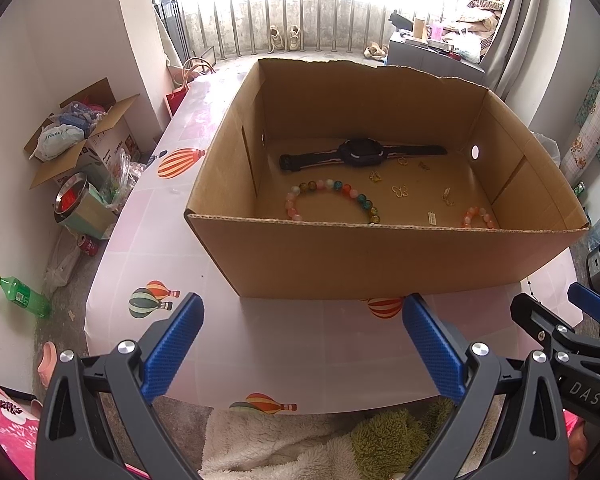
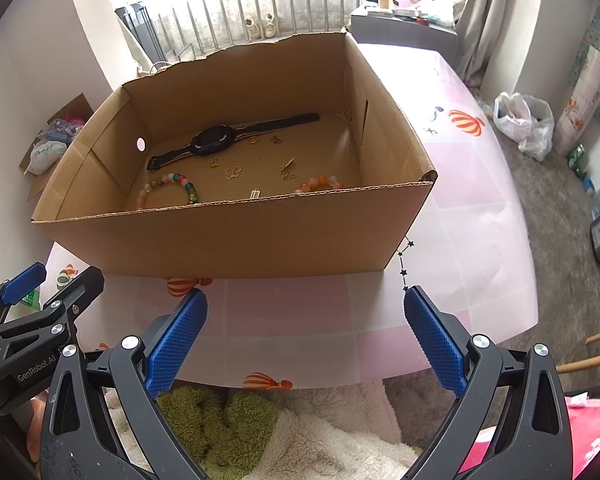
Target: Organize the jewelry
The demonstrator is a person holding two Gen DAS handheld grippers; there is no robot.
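An open cardboard box (image 1: 380, 264) (image 2: 228, 240) stands on the table. Inside lie a black watch (image 1: 358, 153) (image 2: 214, 142), a multicoloured bead bracelet (image 1: 332, 196) (image 2: 176, 188), an orange bead bracelet (image 1: 478, 218) (image 2: 320, 184) and several small gold charms (image 1: 400, 192) (image 2: 234, 172). A black star chain (image 2: 405, 262) lies on the table at the box's near right corner. My left gripper (image 1: 304, 344) is open and empty, in front of the box. My right gripper (image 2: 306, 336) is open and empty, also in front of the box.
The table (image 1: 260, 344) (image 2: 480, 216) has a pink balloon-print cover. The right gripper shows at the right of the left wrist view (image 1: 572, 320). Floor clutter lies left: a box of bags (image 1: 80, 136), a green bottle (image 1: 24, 296). A white plastic bag (image 2: 524, 120) lies right.
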